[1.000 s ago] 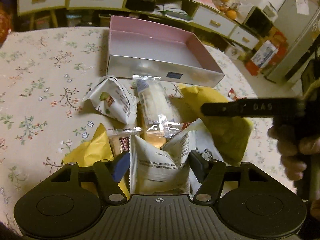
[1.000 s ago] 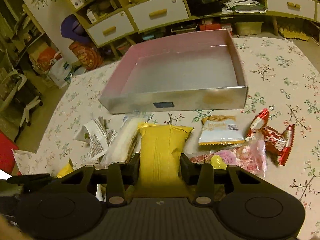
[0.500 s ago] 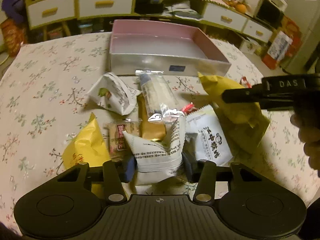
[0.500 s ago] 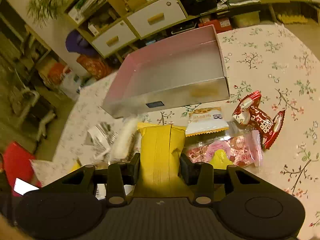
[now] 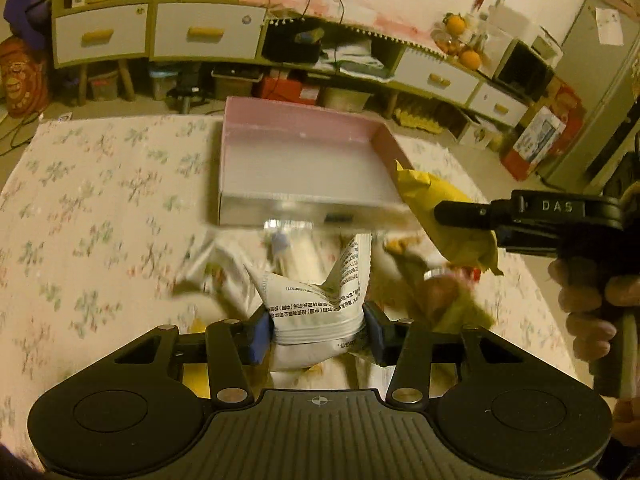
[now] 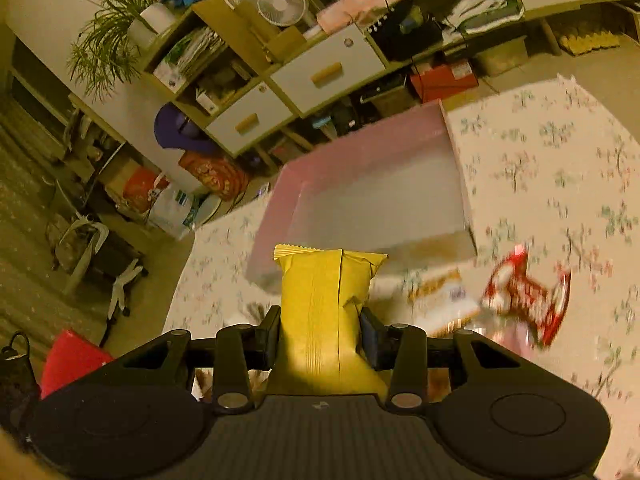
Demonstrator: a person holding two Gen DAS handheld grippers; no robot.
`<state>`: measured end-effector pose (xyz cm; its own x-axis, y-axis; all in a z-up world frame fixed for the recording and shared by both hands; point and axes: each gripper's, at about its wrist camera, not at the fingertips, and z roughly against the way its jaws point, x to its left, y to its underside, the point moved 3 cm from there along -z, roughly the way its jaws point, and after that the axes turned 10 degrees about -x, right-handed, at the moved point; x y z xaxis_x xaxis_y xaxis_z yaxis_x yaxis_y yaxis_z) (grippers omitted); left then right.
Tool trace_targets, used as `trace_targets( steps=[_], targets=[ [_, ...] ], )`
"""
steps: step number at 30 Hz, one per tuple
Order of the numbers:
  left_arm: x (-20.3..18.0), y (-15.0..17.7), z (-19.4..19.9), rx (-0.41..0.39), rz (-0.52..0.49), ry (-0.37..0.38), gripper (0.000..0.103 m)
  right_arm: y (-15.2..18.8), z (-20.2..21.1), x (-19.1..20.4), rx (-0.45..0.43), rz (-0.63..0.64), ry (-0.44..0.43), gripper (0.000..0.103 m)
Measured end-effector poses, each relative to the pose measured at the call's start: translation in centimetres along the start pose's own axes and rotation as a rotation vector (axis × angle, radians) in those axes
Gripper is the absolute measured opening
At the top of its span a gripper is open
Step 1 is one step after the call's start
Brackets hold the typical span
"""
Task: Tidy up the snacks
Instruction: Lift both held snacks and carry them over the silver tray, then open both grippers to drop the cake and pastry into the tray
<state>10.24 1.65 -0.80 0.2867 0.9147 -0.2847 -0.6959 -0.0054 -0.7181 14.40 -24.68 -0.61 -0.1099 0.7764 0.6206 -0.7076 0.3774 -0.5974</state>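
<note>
A white snack packet (image 5: 316,308) with black print hangs between the pads of my left gripper (image 5: 318,330), which is shut on it above the snack pile. My right gripper (image 6: 320,332) is shut on a yellow snack bag (image 6: 326,300), lifted off the table. From the left wrist view the same yellow bag (image 5: 448,216) and the right gripper (image 5: 444,212) show at the right, near the box's front right corner, with a hand (image 5: 588,308) behind. The shallow pink box (image 5: 304,160) with a silver front wall lies ahead and holds nothing; it also appears as the pink box (image 6: 376,200).
Blurred loose snacks lie on the floral tablecloth (image 5: 100,200) in front of the box. A red wrapped snack (image 6: 528,296) and a white-and-orange packet (image 6: 436,284) lie at the right. Cabinets with drawers (image 5: 208,32) stand beyond the table's far edge.
My left gripper closed on the white packet and lifted it off the pile. My right gripper rose with the yellow bag and rolled, moving toward the box.
</note>
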Motion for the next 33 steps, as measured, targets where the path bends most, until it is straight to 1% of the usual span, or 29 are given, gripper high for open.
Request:
trace_targets(
  steps=[8, 15, 21, 25, 28, 33],
  targets=[
    [0.5, -4.8, -4.6, -0.032, 0.002, -0.014, 0.045, -3.5, -3.5, -1.2, -0.041, 0.016, 0.050, 0.009],
    [1.2, -8.2, -10.2, -0.056, -0.041, -0.040, 0.045, -5.7, -6.9, -2.6, -0.048, 0.056, 0.090, 0.009],
    [1.8, -9.6, -14.9, -0.056, -0.077, -0.071, 0.045, -7.2, -9.8, -3.9, -0.041, 0.095, 0.119, 0.009],
    [2.3, -9.9, -17.4, -0.043, -0.100, -0.113, 0.045, -7.6, -11.4, -4.1, -0.030, 0.146, 0.155, 0.010],
    [2.3, -10.2, -18.7, -0.042, -0.133, -0.140, 0.045, -8.0, -12.5, -4.2, -0.023, 0.189, 0.179, 0.010],
    [2.6, -10.8, -20.1, -0.045, -0.142, -0.159, 0.046, -8.3, -13.7, -4.2, -0.010, 0.240, 0.215, 0.010]
  ],
)
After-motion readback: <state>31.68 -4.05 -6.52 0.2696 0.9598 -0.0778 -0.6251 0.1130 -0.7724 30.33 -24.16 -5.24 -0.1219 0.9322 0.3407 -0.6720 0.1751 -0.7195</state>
